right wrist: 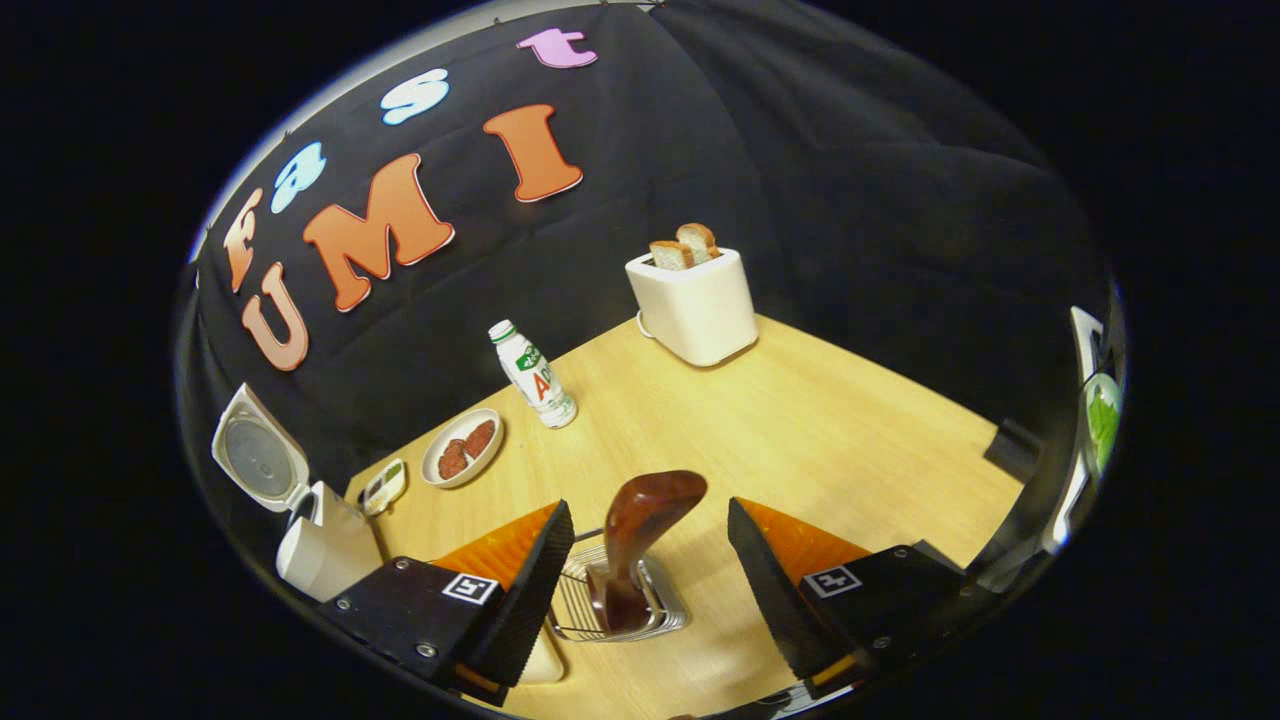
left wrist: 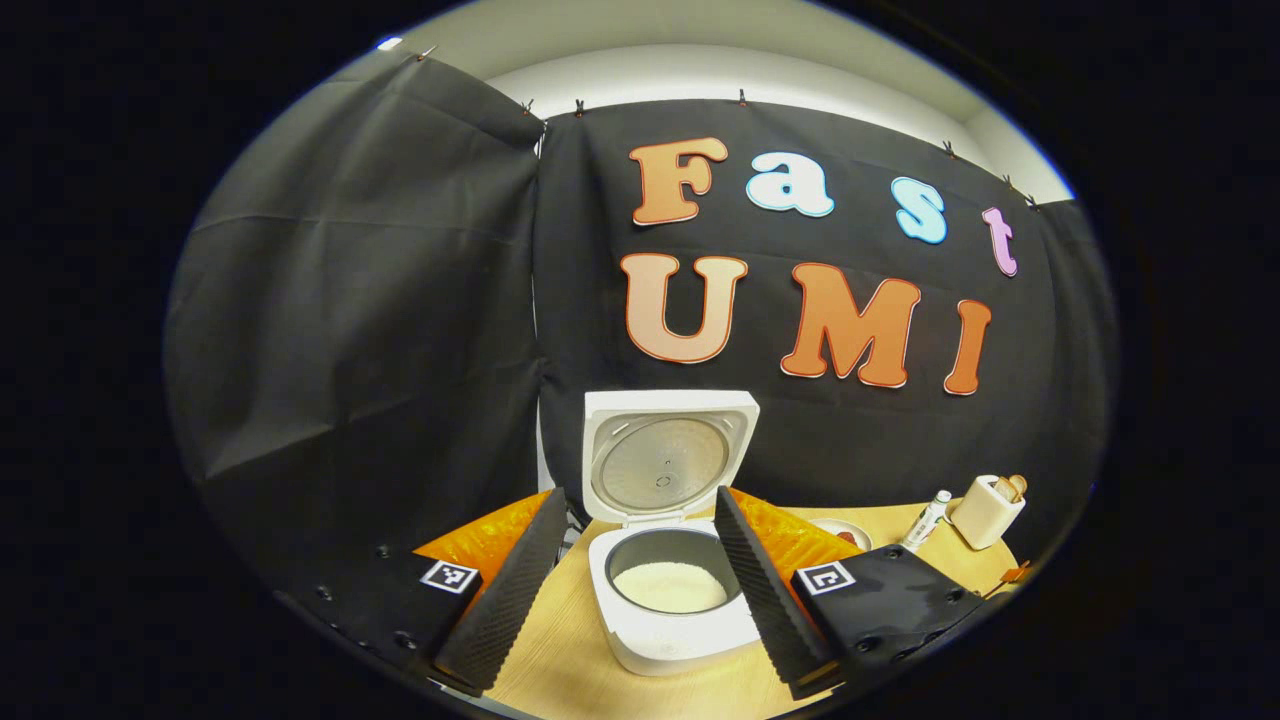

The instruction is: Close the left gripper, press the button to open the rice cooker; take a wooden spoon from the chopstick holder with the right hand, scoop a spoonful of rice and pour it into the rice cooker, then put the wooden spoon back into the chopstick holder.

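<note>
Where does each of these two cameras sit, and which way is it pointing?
Left gripper view: rides on the left hand-held gripper, looking ahead at the open rice cooker; its two fingers spread apart below.
Right gripper view: rides on the right hand-held gripper, looking down at a wooden spoon in a wire holder; fingers apart.
Shared: rice cooker, toaster, bottle, table.
</note>
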